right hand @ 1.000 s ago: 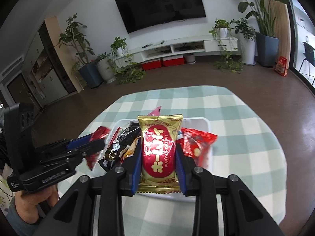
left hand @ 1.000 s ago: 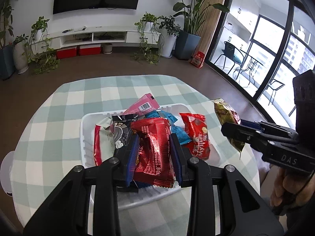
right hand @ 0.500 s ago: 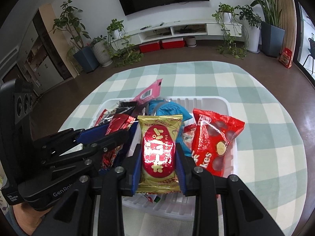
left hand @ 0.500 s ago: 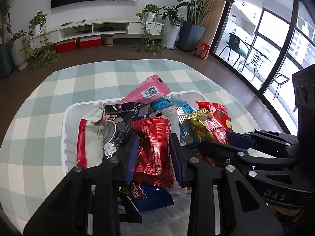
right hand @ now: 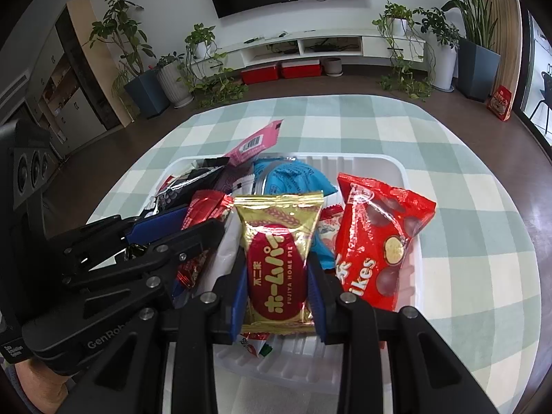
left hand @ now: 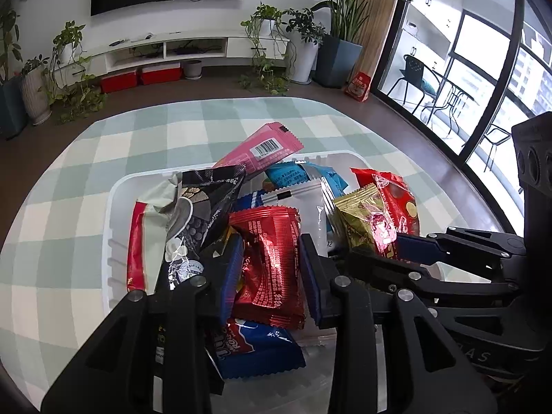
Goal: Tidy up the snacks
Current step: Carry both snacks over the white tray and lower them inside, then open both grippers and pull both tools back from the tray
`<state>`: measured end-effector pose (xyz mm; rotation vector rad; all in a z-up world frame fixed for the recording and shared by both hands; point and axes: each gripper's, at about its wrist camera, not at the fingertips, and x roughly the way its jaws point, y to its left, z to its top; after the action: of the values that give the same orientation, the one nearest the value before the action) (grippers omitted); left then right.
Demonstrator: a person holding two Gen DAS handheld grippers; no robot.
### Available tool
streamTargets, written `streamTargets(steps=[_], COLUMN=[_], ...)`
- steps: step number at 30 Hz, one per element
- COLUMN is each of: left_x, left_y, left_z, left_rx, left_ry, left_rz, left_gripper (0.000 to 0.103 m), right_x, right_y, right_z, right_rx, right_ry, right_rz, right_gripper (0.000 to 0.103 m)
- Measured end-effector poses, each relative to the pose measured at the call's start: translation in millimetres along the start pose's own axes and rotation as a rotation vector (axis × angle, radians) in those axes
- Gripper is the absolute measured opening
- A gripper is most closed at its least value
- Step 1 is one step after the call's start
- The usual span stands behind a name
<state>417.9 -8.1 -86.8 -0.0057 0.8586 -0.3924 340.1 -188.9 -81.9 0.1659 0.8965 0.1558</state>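
Note:
A white plastic basket (left hand: 117, 186) (right hand: 410, 179) on the checked table holds several snack packs. My left gripper (left hand: 269, 272) is shut on a shiny red snack pack (left hand: 269, 258) and holds it low over the basket's near left part; it also shows in the right wrist view (right hand: 203, 214). My right gripper (right hand: 276, 289) is shut on a gold and red pie pack (right hand: 279, 255) over the basket's near middle; the pack shows in the left wrist view (left hand: 362, 224). A red chocolate-ball bag (right hand: 376, 241) lies to its right.
In the basket lie a pink bar (left hand: 262, 148), a black pack (left hand: 203, 207), blue packs (left hand: 293, 176) and a dark blue pack (left hand: 252, 348). The green-and-white checked tablecloth (left hand: 86, 172) surrounds the basket. Plants and a TV unit stand far behind.
Both grippers have moved forward and down with their packs, from outside the basket's sides to low over its contents. Both stay shut on their packs.

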Motion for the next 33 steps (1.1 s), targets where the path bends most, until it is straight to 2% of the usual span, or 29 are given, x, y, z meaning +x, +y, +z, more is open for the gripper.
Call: streamTargets(steps=[8,13,24,33], left_x=[-2.6,-5.9,-16.9,-29.9], left_y=[0.1,1.0,2.4,2.6], left_z=[-2.6,-5.1,-11.2,-16.7], left_rx=[0.001,-0.007,-0.024,-0.042], left_ry=[-0.003,-0.002,-0.018,-0.043], left_rz=[0.001,0.004,0.005,0.021], left_gripper=[0.033,0.040,0.041,0.054], right_x=[1.9,2.1,-0.5,-7.8], right_y=[-0.2,-1.0,-2.2,-2.7], right_z=[-2.1,-4.6,-7.8,-9.9], right_rx=[-0.003,0.002,0.006,0.006], right_ry=[0.008,0.008,0.001,-0.019], right_rz=[-0.005,-0.004,-0.007,-0.008], right_gripper=[0.035,0.036,0.045,0.050])
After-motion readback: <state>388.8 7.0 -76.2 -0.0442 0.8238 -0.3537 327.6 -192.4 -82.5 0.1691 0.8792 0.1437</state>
